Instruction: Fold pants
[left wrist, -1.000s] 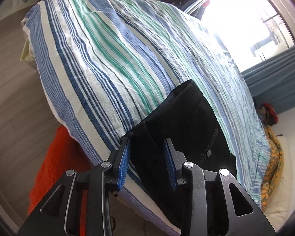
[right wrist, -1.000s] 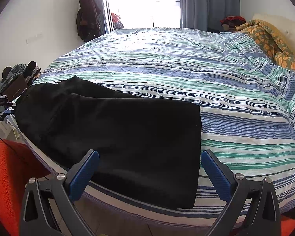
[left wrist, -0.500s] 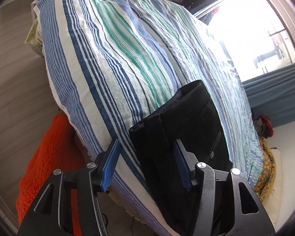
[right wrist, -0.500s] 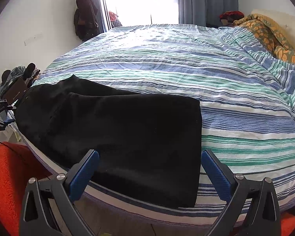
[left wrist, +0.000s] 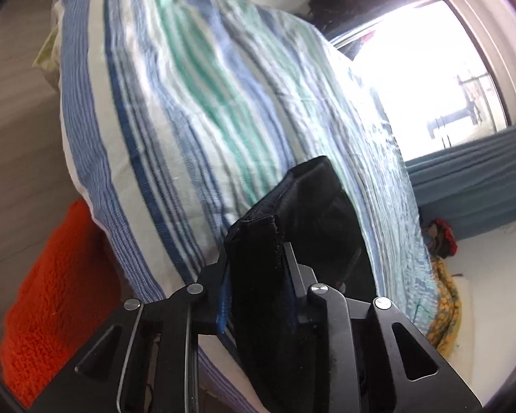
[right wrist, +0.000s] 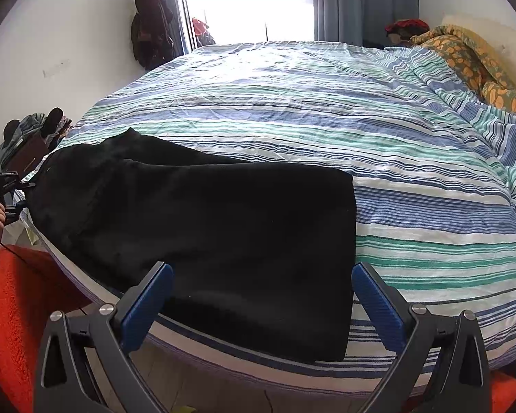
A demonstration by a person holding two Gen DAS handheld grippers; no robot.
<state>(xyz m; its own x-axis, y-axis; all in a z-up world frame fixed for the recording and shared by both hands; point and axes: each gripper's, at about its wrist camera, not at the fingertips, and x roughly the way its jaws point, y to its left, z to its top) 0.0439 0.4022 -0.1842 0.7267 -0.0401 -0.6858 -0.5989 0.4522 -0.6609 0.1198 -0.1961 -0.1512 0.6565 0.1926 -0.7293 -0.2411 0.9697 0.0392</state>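
Note:
Black pants (right wrist: 203, 227) lie folded lengthwise along the near edge of a bed with a striped blue, green and white cover (right wrist: 326, 103). My left gripper (left wrist: 256, 275) is shut on the waist end of the pants (left wrist: 265, 309), with the cloth bunched between its fingers; it also shows at the far left of the right wrist view (right wrist: 3, 192). My right gripper (right wrist: 261, 292) is open just above the leg end of the pants, near the bed's front edge, touching nothing.
An orange shaggy rug (left wrist: 51, 292) lies on the floor beside the bed. An orange patterned blanket (right wrist: 471, 58) sits at the bed's far right. A bright window with blue curtains (right wrist: 354, 0) is behind. Dark clothes (right wrist: 151, 24) hang on the wall.
My left gripper has moved forward onto the waist end of the pants and closed on it. The right gripper has stayed open and barely moved.

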